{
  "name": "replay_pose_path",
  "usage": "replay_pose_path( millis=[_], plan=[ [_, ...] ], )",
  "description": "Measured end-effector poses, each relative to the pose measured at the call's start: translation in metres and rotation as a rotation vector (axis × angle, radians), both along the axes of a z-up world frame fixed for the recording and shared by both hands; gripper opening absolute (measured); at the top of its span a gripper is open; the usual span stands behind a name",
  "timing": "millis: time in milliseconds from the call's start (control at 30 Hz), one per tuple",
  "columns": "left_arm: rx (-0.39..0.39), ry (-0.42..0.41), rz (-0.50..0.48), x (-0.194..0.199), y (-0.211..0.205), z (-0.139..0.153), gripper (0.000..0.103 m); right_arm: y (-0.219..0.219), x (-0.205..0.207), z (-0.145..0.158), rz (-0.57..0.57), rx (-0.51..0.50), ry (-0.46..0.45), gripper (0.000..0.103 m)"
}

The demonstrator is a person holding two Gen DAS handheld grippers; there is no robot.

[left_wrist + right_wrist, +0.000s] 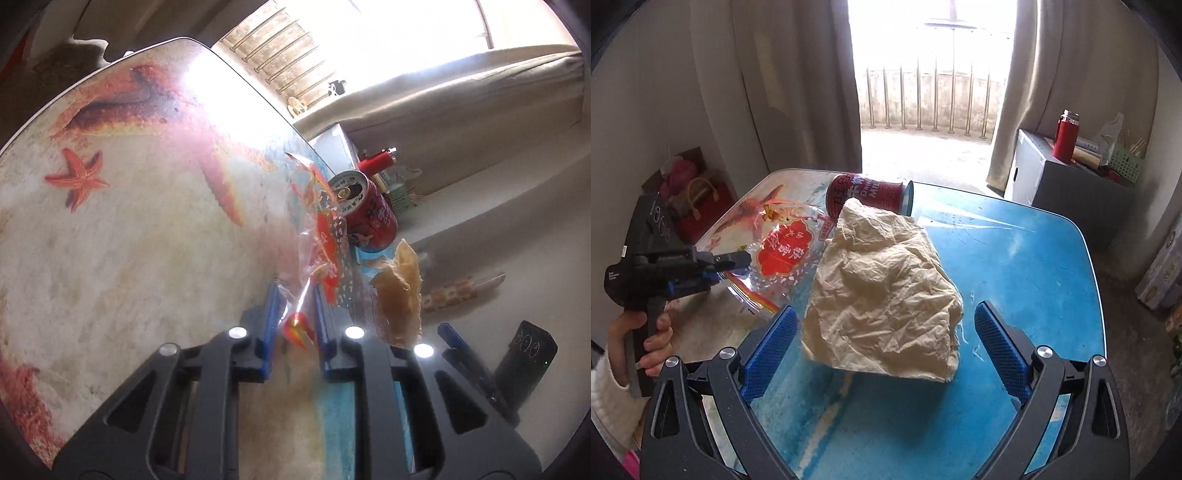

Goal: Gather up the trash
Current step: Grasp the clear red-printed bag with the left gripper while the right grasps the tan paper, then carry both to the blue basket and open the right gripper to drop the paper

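Pinched between the left gripper's jaws is one clear plastic wrapper printed red and gold, lying on the table. Spread wide, the right gripper's jaws flank one crumpled beige paper without touching it. One red can lies on its side just behind the paper. Two grippers show, one hand.

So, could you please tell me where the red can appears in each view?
Left wrist: the can is right of centre, at the table's far edge, beyond the clear wrapper.
Right wrist: the can lies on its side at upper centre, behind the crumpled paper.
Shared landmark: the paper, just in front of the can in both.
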State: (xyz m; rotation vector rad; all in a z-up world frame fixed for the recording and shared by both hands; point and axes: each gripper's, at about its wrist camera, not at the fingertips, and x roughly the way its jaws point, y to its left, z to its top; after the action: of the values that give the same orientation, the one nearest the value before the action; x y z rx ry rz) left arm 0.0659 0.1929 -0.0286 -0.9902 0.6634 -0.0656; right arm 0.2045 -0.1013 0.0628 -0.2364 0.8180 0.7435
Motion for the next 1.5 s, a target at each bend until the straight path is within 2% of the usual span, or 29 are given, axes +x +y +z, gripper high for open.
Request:
replay_pose_path(
  millis=[67, 133, 233, 333, 367, 400, 433, 467, 500, 533, 567, 600, 733, 900, 1067, 1167, 1267, 1333, 1400, 1467, 1500],
  plan=[
    [0.058, 0.004, 0.009, -0.004, -0.001, 0.006, 0.016, 0.011, 0.011, -0.006, -0.053, -0.030, -0.006, 0.094],
    [0.102, -0.003, 0.027, -0.014, -0.002, 0.010, 0.016, 0.017, 0.022, -0.013, -0.077, -0.041, 0.036, 0.094],
    [0.109, -0.026, 0.048, -0.019, 0.003, 0.012, 0.016, 0.026, 0.035, -0.027, -0.099, -0.076, 0.098, 0.094],
    [0.130, -0.047, 0.055, -0.021, 0.000, 0.019, 0.016, 0.032, 0.033, -0.033, -0.102, -0.126, 0.075, 0.094],
    [0.145, -0.053, 0.059, -0.022, -0.002, 0.022, 0.016, 0.033, 0.029, -0.032, -0.099, -0.134, 0.053, 0.089],
    [0.156, -0.061, 0.060, -0.026, -0.003, 0.024, 0.016, 0.033, 0.025, -0.030, -0.093, -0.143, 0.034, 0.076],
    [0.165, -0.068, 0.060, -0.027, -0.005, 0.026, 0.016, 0.032, 0.021, -0.028, -0.095, -0.149, 0.020, 0.069],
    [0.175, -0.076, 0.063, -0.028, -0.007, 0.029, 0.016, 0.030, 0.017, -0.025, -0.099, -0.148, 0.012, 0.057],
    [0.186, -0.084, 0.065, -0.029, -0.007, 0.030, 0.016, 0.028, 0.015, -0.024, -0.092, -0.144, 0.020, 0.046],
    [0.195, -0.090, 0.065, -0.029, -0.009, 0.031, 0.016, 0.027, 0.018, -0.024, -0.079, -0.142, 0.039, 0.040],
    [0.204, -0.096, 0.067, -0.030, -0.010, 0.031, 0.016, 0.026, 0.017, -0.024, -0.073, -0.142, 0.050, 0.020],
    [0.210, -0.102, 0.069, -0.030, -0.010, 0.032, 0.016, 0.024, 0.016, -0.024, -0.069, -0.148, 0.051, 0.012],
    [0.245, -0.126, 0.070, -0.035, -0.015, 0.037, 0.016, 0.010, 0.009, -0.013, -0.077, -0.127, 0.018, 0.008],
    [0.291, -0.167, 0.039, -0.044, -0.035, 0.055, 0.016, -0.027, -0.008, 0.021, -0.099, -0.018, -0.006, 0.008],
    [0.321, -0.261, -0.119, -0.055, -0.092, 0.095, 0.016, -0.115, -0.051, 0.068, -0.173, 0.126, -0.031, 0.008],
    [0.302, -0.334, -0.249, -0.060, -0.138, 0.120, 0.016, -0.185, -0.086, 0.090, -0.271, 0.190, -0.024, 0.008],
    [0.271, -0.392, -0.406, -0.061, -0.197, 0.136, 0.016, -0.257, -0.126, 0.099, -0.401, 0.215, -0.050, 0.008],
    [0.259, -0.403, -0.520, -0.060, -0.243, 0.138, 0.016, -0.300, -0.149, 0.087, -0.495, 0.199, -0.031, 0.008],
    [0.241, -0.396, -0.636, -0.057, -0.290, 0.136, 0.016, -0.339, -0.164, 0.063, -0.602, 0.168, 0.010, 0.008],
    [0.255, -0.388, -0.726, -0.054, -0.337, 0.132, 0.016, -0.375, -0.173, 0.023, -0.712, 0.138, 0.101, 0.008],
    [0.274, -0.383, -0.754, -0.053, -0.356, 0.131, 0.016, -0.393, -0.174, -0.002, -0.775, 0.142, 0.175, 0.008]
  ],
)
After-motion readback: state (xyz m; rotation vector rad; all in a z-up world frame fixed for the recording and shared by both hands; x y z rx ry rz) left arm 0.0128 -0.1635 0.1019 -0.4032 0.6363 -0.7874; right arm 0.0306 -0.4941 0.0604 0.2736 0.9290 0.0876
